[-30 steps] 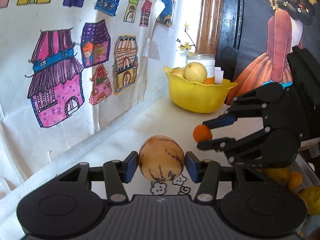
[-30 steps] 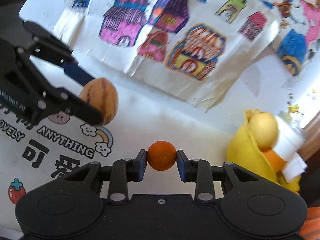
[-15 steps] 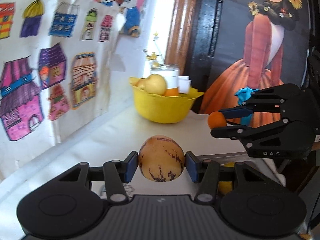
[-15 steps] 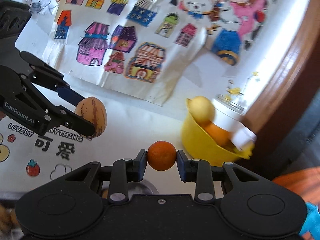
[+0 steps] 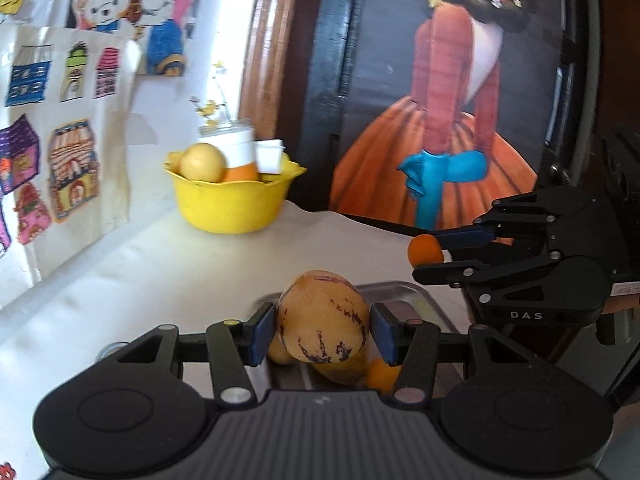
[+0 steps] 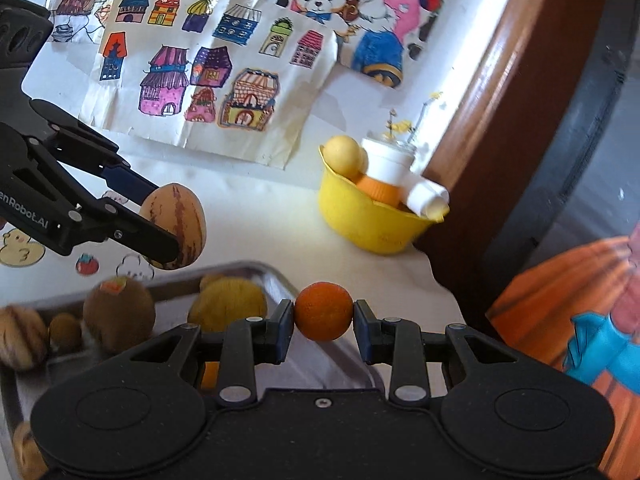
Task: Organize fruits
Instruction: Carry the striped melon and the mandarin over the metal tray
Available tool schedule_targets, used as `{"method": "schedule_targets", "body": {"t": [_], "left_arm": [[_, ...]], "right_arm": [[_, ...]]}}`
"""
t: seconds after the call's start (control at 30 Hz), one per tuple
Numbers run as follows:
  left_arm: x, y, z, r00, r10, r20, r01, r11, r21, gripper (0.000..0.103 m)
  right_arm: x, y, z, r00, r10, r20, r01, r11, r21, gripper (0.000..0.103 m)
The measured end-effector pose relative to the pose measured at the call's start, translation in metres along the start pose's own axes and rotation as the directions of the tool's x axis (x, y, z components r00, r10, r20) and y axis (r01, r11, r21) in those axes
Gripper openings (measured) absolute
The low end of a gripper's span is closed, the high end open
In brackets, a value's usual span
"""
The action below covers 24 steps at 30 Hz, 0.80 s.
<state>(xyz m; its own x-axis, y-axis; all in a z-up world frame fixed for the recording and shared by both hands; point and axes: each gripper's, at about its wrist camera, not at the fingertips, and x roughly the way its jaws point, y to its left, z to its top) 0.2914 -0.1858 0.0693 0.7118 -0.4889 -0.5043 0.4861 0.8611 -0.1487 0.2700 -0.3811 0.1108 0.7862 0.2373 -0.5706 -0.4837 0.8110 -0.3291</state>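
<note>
**Two held fruits above tray and bowl**

Yellow bowl [image 5: 232, 204] at 11 o'clock in the left wrist view, on the white table [image 5: 160, 264]; inside, a pale yellow round fruit [image 5: 201, 162], an orange fruit [image 5: 239, 173] and a white jar [image 5: 236, 148] with white paper beside it. Metal tray [image 6: 256, 270] at 8 o'clock in the right wrist view, holding a brown kiwi [image 6: 119, 312], a yellow fruit [image 6: 228, 304] and smaller brown pieces, blurred.

Left gripper [image 5: 322, 330] closed to fruit width on a striped pepino melon [image 5: 322, 316], lifted over the tray's near corner; long axis roughly upright, narrower end toward 12 o'clock. Right gripper [image 6: 324, 317] clamped on a small orange [image 6: 324, 312], round, no readable axis, held over the tray's right rim.
</note>
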Motion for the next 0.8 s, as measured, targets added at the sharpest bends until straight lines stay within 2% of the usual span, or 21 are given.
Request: {"method": "schedule_targets", "body": {"t": [0.17, 0.47, 0.8], "left_arm": [[0.004, -0.02, -0.004, 1.0, -0.007, -0.02, 0.007, 1.0, 0.006, 0.056], [0.026, -0.041, -0.001, 0.999, -0.029, -0.044, 0.03, 0.999, 0.024, 0.056], [0.049, -0.059, 0.0, 0.997, -0.038, -0.07, 0.043, 0.997, 0.066, 0.056]], "right_arm": [[-0.012, 0.002, -0.02, 1.0, 0.003, -0.008, -0.002, 0.999, 0.038, 0.034], [-0.027, 0.023, -0.061, 0.996, 0.042, -0.075, -0.037, 0.997, 0.069, 0.034], [-0.054, 0.04, -0.077, 0.997, 0.046, -0.058, -0.039, 0.991, 0.126, 0.034]]}}
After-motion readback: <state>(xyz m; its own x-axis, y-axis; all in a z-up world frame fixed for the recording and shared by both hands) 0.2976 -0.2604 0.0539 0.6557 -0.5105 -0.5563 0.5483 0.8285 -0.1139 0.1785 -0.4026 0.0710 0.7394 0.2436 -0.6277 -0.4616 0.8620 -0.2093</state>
